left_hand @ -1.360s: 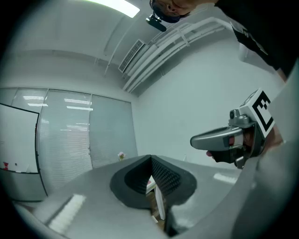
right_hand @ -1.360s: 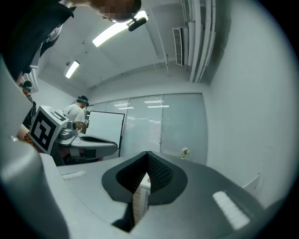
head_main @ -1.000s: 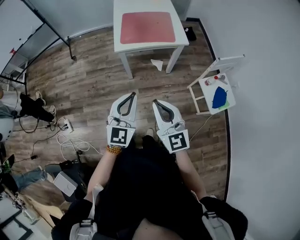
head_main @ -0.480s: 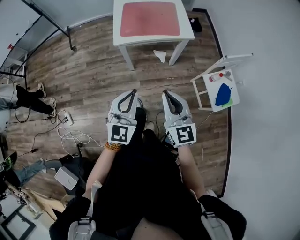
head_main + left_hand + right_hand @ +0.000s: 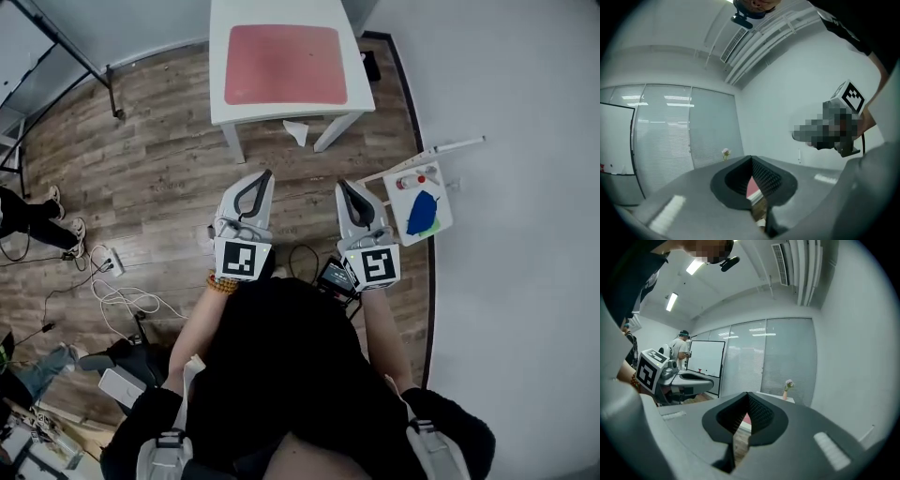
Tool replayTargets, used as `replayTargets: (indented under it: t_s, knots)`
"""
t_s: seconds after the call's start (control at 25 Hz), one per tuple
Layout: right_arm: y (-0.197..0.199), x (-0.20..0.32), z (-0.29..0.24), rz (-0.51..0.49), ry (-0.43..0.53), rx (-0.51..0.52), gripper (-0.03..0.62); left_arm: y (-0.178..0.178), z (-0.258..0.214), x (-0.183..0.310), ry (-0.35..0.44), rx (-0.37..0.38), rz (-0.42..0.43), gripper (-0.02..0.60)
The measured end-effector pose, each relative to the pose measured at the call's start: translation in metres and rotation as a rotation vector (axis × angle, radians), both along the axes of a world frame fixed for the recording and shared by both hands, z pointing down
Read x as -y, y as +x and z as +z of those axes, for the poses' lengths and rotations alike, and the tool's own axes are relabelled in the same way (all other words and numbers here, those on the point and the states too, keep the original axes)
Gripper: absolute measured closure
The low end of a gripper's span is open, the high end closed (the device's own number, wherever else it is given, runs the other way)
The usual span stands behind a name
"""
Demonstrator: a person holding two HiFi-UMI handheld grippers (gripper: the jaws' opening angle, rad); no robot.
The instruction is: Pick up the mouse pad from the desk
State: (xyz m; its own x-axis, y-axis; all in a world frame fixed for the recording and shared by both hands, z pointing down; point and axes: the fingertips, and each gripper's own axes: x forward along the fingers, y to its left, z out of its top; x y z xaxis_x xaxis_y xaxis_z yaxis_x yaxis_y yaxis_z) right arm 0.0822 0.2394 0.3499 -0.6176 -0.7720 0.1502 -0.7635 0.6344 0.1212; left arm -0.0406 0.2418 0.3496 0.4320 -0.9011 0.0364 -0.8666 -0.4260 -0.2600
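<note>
Two hand-held grey grippers point forward over the brown wood-plank floor (image 5: 150,178), side by side with a gap between them. Each carries a black-and-white marker cube at its back. The left gripper (image 5: 268,174) has its curved grey fingers (image 5: 693,197) brought together so the tips meet. Only the narrow dark-lined hollow behind the tips separates them, and nothing is gripped. The right gripper (image 5: 341,184) is the same: its fingers (image 5: 811,427) are closed tip to tip and hold nothing.

The flat rectangular red mouse pad (image 5: 286,64) lies square on the small white table (image 5: 217,94) and covers most of its top. It is ahead of both grippers and well apart from the fingertips, with bare floor and the table's near edge between them. Neither gripper touches the pad or the table. In the left gripper view a red sliver of the pad shows through the slit below the closed tips, with the white table edge just under it. The right gripper view shows the same red sliver and white edge through its own slit.

A crumpled white scrap of paper (image 5: 296,131) lies on the floor by the table's near edge, between its two front legs. Just right of the right gripper, near the pale wall, stands a low white side table (image 5: 442,197) bearing a blue object (image 5: 420,212). White cables (image 5: 122,295) trail over the floor at the left.
</note>
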Motion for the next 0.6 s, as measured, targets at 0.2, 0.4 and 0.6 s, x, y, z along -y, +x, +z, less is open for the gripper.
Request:
replayTargets:
  t_s: [0.2,0.4,0.6]
  knots:
    - [-0.030,0.032,-0.016,-0.013,0.024,-0.025,0.568,-0.019,0.012,0.035,-0.043,-0.035,0.021,0.581]
    - [-0.055,0.073,-0.009,-0.040,0.018,-0.060,0.568,-0.034,0.035,0.068,-0.094,-0.074,0.006,0.581]
    - [-0.052,0.095,-0.010,-0.034,0.018,-0.073,0.568,-0.034,0.043,0.084,-0.144,-0.107,0.020,0.581]
